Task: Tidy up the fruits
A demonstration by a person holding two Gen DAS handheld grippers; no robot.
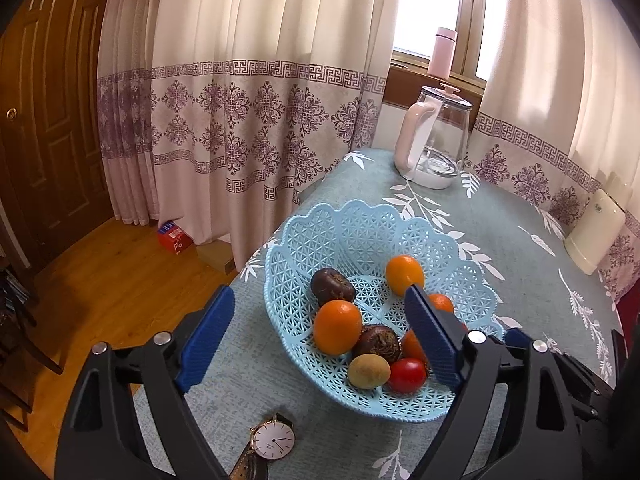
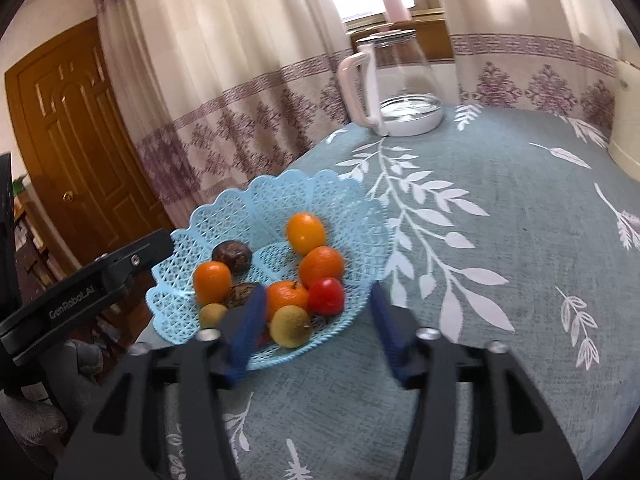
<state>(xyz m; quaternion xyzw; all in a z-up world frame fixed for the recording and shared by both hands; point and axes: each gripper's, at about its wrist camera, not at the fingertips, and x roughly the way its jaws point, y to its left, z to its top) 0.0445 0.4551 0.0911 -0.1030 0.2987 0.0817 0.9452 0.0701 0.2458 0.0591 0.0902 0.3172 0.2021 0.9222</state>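
A light blue lattice basket stands near the table's left edge. It holds several fruits: oranges, a yellow-orange one at the back, dark brown ones, a red tomato and small tan ones. My left gripper hangs open over the basket's near-left side, holding nothing. My right gripper is open just above the basket's near rim, nothing held. The left gripper's body shows at the left of the right wrist view.
A glass kettle with a pink handle stands at the back of the table. A wristwatch lies near the front edge. A cream appliance sits at the right. Patterned curtains, a pink bottle and a wooden door surround the table.
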